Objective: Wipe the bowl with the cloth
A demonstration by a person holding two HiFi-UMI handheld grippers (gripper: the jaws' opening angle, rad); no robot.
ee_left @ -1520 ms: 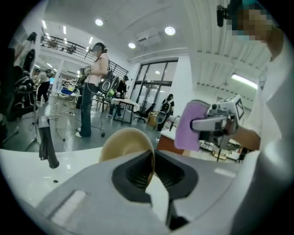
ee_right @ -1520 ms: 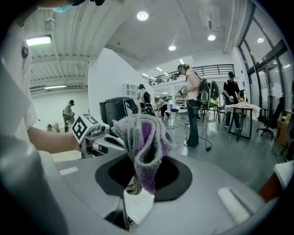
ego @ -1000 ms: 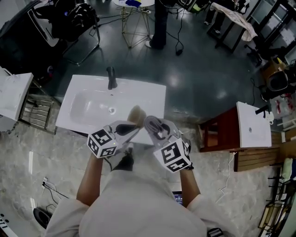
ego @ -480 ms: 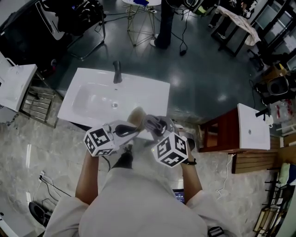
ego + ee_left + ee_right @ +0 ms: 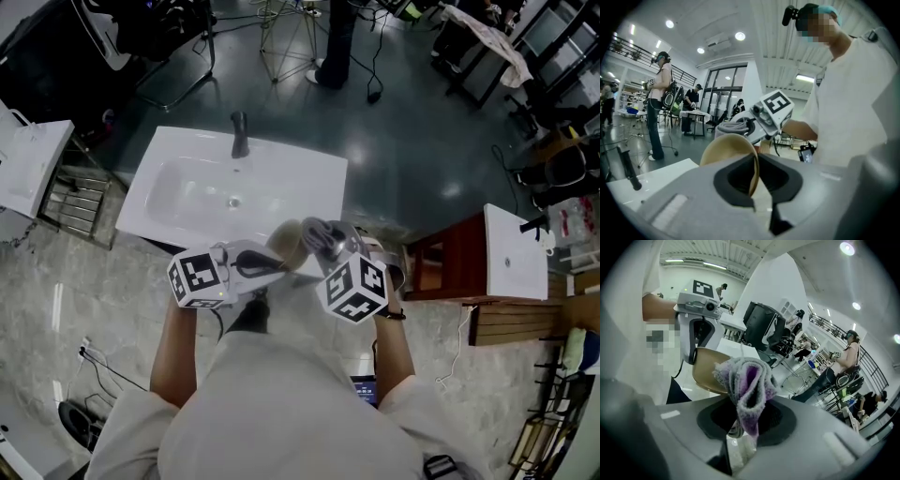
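Jaws of the left gripper [image 5: 754, 187], just easing slightly, are pinching the rim of the bowl [image 5: 727, 147] while the right gripper [image 5: 743, 427] is clamping the cloth [image 5: 746, 380] at its three o'clock, wiping seemingly still unfinished.

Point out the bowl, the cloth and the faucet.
bowl [image 5: 726, 146]: left gripper view, its tan wall.
cloth [image 5: 746, 387]: right gripper view, the bunched fold.
faucet [image 5: 240, 136]: head view, the upright spout.

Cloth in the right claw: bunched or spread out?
Bunched. The cloth is folded into a thick wad clamped in the right claw, purple inner fold showing at top.
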